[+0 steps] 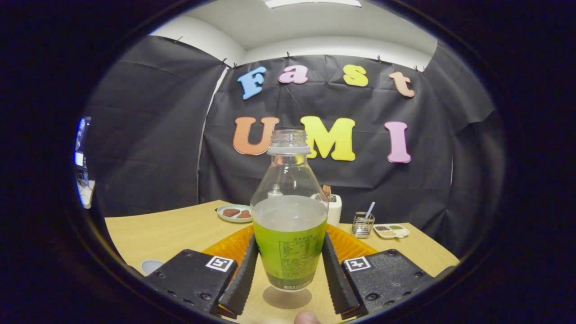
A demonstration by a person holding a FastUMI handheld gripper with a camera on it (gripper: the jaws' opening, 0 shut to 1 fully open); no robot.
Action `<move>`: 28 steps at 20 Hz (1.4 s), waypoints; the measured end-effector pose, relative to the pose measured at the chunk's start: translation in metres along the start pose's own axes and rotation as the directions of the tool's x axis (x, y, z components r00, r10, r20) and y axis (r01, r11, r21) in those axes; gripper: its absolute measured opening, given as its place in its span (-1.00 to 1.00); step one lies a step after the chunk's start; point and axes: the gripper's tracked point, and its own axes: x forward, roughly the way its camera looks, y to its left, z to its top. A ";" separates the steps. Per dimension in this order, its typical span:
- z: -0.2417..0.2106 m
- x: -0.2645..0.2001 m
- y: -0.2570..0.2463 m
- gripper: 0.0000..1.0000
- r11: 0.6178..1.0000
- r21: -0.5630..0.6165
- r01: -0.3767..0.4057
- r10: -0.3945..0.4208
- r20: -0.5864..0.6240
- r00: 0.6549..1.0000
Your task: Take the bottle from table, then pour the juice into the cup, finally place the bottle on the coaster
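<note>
At the far left, near the desk's [171, 229] front edge, a pale round object [150, 266] peeked out beside the left finger's mount; what it was could not be told. Farther back on the desk sat a small plate [234, 213] holding brownish pieces. The hand-held gripper [289, 270] pinched the bottle [289, 225], its two fingers pressed against the bottle's lower sides. The bottle stood upright between them, uncapped, its lower half filled with green juice and its base lifted just above the desk, with a shadow beneath it. An orange ribbed item [234, 245] lay on the desk behind the bottle and fingers, showing on both sides. Beyond the bottle's right shoulder stood a white container [334, 209]. Farther right were a small clear glass [362, 225] with a straw-like stick in it, then a small white tray [392, 230] with compartments of coloured bits.
</note>
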 end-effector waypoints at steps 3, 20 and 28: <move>-0.030 0.017 -0.005 0.52 1.000 0.025 0.003 -0.001 -0.051 0.999; -0.090 0.045 -0.013 0.61 0.999 0.034 -0.006 0.011 -0.164 0.986; -0.091 0.036 -0.015 1.00 1.000 0.016 0.011 -0.008 -0.179 0.984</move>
